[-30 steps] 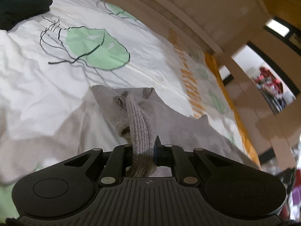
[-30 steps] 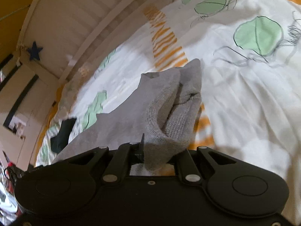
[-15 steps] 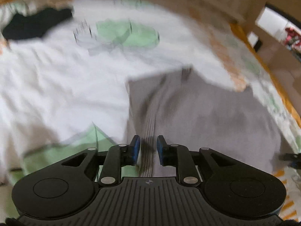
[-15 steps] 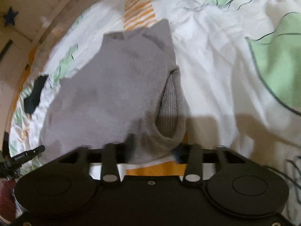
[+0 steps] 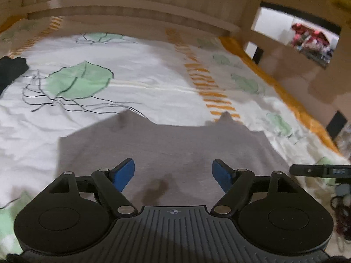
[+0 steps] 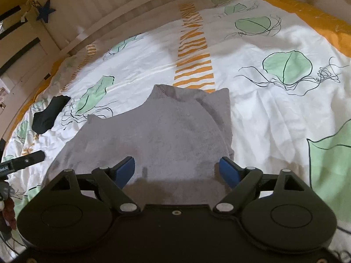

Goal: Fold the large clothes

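Note:
A grey knit sweater (image 5: 171, 144) lies folded flat on the bed, also in the right wrist view (image 6: 158, 135). My left gripper (image 5: 173, 173) hovers over its near edge, jaws wide open and empty. My right gripper (image 6: 176, 171) hovers over the sweater's near right part, jaws wide open and empty. The right gripper's tip (image 5: 316, 171) shows at the right edge of the left wrist view. The left gripper's tip (image 6: 22, 160) shows at the left edge of the right wrist view.
The bed cover (image 5: 142, 87) is white with green jellyfish prints and orange stripes. A dark garment (image 6: 49, 114) lies at the far left, also in the left wrist view (image 5: 11, 70). A white slatted headboard (image 6: 122, 11) runs behind. Shelving (image 5: 307, 35) stands at the right.
Both grippers held the sweater's ribbed edge a second ago, lowered it onto the bed, then opened and let go. The sweater now lies flat and the grippers have drawn back.

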`<state>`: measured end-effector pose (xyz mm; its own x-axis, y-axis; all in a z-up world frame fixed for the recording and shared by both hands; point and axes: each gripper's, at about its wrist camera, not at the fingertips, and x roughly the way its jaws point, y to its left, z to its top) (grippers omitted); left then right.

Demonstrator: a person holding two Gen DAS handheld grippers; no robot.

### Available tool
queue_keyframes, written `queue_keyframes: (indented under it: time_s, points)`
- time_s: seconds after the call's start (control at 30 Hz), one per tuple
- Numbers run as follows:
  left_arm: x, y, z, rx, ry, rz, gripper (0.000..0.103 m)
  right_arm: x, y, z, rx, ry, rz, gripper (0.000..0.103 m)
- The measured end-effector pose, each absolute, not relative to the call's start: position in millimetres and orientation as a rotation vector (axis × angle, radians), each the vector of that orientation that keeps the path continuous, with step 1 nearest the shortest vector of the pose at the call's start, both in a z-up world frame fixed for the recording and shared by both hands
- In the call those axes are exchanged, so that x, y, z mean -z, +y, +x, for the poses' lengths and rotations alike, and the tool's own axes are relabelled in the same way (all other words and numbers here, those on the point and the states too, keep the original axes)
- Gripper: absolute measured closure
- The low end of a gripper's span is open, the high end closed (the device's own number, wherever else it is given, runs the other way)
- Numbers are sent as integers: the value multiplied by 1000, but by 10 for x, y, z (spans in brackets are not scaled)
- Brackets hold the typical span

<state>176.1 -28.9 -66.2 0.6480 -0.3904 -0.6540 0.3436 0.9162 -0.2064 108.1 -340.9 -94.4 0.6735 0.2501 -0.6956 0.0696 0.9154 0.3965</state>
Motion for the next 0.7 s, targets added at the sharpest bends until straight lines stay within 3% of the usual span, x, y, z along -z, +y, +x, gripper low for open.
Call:
queue_keyframes:
  time_s: [0.3,0.7]
  points:
    - [1309,-590,2009,317,859,-5,25,1121,-3612,1093,-102,849,487,11]
    - [1351,-628,1928,297,817,38,22,1459,-3821,1408,-171,980,670,3]
